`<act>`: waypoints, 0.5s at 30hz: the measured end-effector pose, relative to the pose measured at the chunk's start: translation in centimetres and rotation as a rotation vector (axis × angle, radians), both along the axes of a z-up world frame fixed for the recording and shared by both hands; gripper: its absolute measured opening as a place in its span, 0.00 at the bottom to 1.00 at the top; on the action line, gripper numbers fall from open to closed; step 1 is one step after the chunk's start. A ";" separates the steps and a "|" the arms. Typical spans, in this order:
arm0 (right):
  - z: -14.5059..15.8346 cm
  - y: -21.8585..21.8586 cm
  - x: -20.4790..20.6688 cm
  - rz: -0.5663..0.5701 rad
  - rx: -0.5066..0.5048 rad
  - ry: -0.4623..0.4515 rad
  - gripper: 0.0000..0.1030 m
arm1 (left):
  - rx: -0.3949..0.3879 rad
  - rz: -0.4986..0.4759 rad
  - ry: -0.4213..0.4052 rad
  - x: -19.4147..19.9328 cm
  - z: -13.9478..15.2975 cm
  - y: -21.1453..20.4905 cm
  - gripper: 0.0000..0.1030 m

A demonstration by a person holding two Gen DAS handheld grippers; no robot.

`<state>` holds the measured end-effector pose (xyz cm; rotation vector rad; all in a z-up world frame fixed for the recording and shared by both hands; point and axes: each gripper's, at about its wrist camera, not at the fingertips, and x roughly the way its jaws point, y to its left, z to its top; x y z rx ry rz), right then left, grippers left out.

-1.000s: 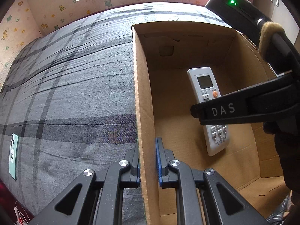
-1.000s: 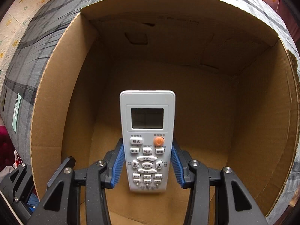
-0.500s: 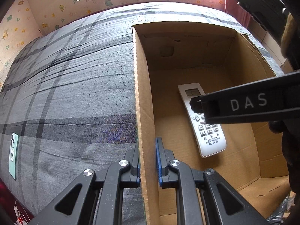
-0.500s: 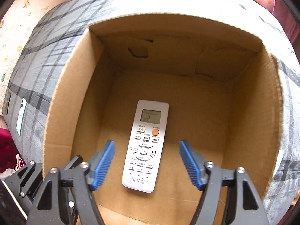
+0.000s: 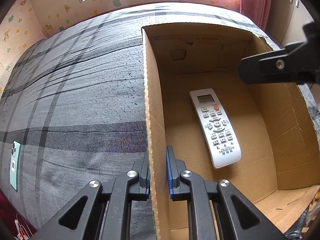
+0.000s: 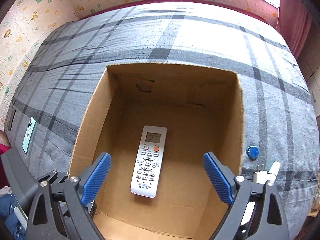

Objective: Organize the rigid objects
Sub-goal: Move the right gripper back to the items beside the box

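Trouble could come from the box (image 5: 154, 108): left gripper (image 5: 158, 172) clamped its wall and might tip it; right gripper (image 6: 157, 177) hung spread above the remote (image 6: 149, 162).

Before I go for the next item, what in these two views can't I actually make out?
- Box near wall and front floor: right wrist view, hidden behind the open right claw.
- White plug and tube beside it: right wrist view, partly covered by the claw finger.
- Phone: left wrist view, edge-distorted, label too small to read.
- Remote button text: too small in both views.
- Left claw pad contact on the box wall: unclear.
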<state>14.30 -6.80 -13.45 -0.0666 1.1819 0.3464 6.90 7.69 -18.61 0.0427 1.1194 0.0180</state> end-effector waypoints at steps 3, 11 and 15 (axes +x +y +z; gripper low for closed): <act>0.7 0.0 -0.3 0.002 0.005 -0.022 0.97 | 0.002 0.001 0.000 0.0 0.0 -0.1 0.13; 3.4 -3.3 -1.3 -0.047 -0.051 -0.075 0.97 | -0.001 0.006 0.000 0.1 0.0 0.0 0.14; 4.0 -5.8 -1.9 -0.080 -0.095 -0.102 0.97 | 0.003 0.006 -0.001 0.1 0.0 0.0 0.14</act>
